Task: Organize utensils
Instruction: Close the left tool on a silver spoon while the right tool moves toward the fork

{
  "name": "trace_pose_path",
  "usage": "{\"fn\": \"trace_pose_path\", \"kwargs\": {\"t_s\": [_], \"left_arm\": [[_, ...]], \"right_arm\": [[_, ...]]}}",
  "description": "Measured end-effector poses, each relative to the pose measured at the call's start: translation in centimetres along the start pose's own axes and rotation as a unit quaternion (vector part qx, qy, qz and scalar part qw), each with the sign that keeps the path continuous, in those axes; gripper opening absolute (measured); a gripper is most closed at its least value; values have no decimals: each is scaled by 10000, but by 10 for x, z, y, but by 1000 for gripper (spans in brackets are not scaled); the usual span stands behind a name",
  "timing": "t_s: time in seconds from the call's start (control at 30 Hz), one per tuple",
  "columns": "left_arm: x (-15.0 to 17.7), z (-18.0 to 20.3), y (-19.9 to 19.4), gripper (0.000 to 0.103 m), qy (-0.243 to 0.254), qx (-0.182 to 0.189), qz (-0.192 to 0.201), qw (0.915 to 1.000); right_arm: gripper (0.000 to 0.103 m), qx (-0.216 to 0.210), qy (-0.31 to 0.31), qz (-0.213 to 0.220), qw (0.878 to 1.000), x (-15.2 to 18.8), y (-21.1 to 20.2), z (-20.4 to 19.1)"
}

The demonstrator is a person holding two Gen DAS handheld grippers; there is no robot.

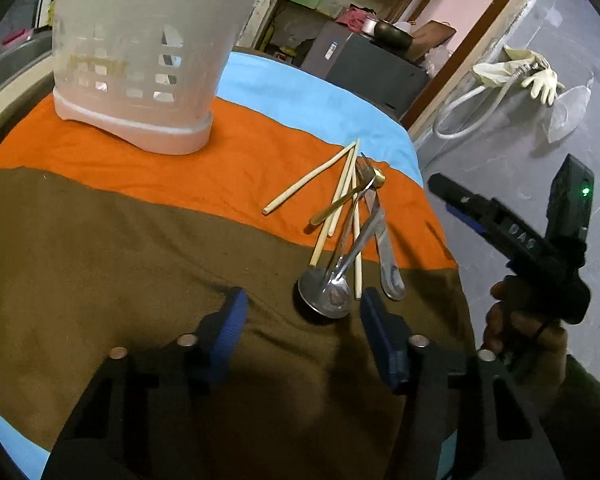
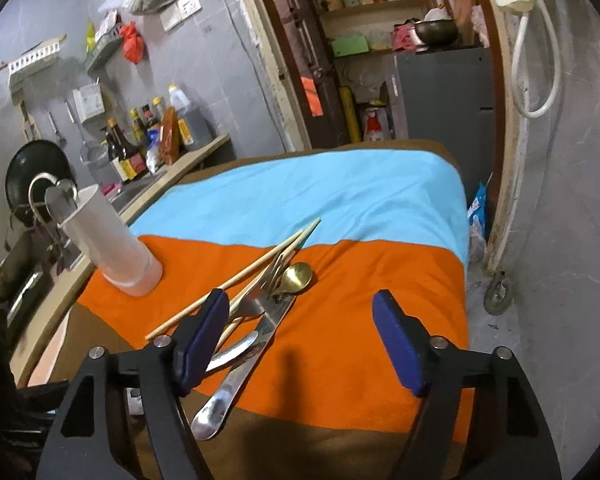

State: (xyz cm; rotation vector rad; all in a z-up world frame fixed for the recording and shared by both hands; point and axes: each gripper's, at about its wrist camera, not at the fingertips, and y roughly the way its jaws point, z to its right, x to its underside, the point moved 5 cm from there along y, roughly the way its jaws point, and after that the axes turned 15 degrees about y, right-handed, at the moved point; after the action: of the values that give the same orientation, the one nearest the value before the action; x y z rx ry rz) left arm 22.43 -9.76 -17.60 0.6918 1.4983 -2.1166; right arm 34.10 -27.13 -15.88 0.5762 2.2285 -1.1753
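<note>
**Utensil pile and holder on striped cloth: both grippers empty**

We list a white slotted utensil holder (image 1: 140,68) standing upright on the orange band of the cloth (image 1: 120,248), well apart from the loose utensils. On the orange and brown bands we count one heap: pale wooden chopsticks (image 1: 308,179), a steel fork (image 2: 268,280), a gold spoon (image 2: 296,276), a steel spoon (image 1: 326,294) and a steel knife (image 1: 386,254), all crossing and touching one another.

Our left gripper (image 1: 302,320) hovers above the brown band, jaws partly apart with nothing between the blue pads; the steel spoon's bowl lies just beside the right-hand pad. Our right gripper (image 2: 300,332) has its jaws wide, nothing clamped; the heap lies by its left pad (image 2: 204,332). In the left wrist view a hand (image 1: 528,336) holds that gripper off the table's edge.
</note>
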Motion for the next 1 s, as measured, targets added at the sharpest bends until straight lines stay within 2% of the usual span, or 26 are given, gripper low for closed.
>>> {"fn": "trace_pose_path", "kwargs": {"t_s": [0.03,0.1,0.17,0.37,0.57,0.73,0.8,0.9,1.0], "left_arm": [[0,-1,1,37,-65,-4,-57,10000],[0,-1,2,20,-108,-52,-112,9999],[-3,-1,3,9,-138,-34,-122,9998],[-15,-9,7,4,-164,-161,26,9997],[-26,-16,8,2,-77,-340,176,9992],[-28,-23,8,2,-24,-474,199,9987],[-29,-27,9,1,-59,-505,191,9985],[-30,-31,12,1,-131,-522,174,9984],[-30,-32,12,1,-127,-529,171,9984]], "right_arm": [[69,-3,-18,-42,10000,1,2,-1],[63,-2,-26,-149,9999,3,8,-1],[57,-36,-1,-274,9996,5,13,-2],[44,-103,-112,-512,9986,-3,32,-13],[42,-9,-88,-585,9982,-21,53,-14],[32,222,255,-589,9977,-29,64,6],[25,178,411,-706,9965,-29,70,12],[22,156,539,-1016,9932,-26,82,17],[20,39,624,-1098,9920,-27,86,20]]}}
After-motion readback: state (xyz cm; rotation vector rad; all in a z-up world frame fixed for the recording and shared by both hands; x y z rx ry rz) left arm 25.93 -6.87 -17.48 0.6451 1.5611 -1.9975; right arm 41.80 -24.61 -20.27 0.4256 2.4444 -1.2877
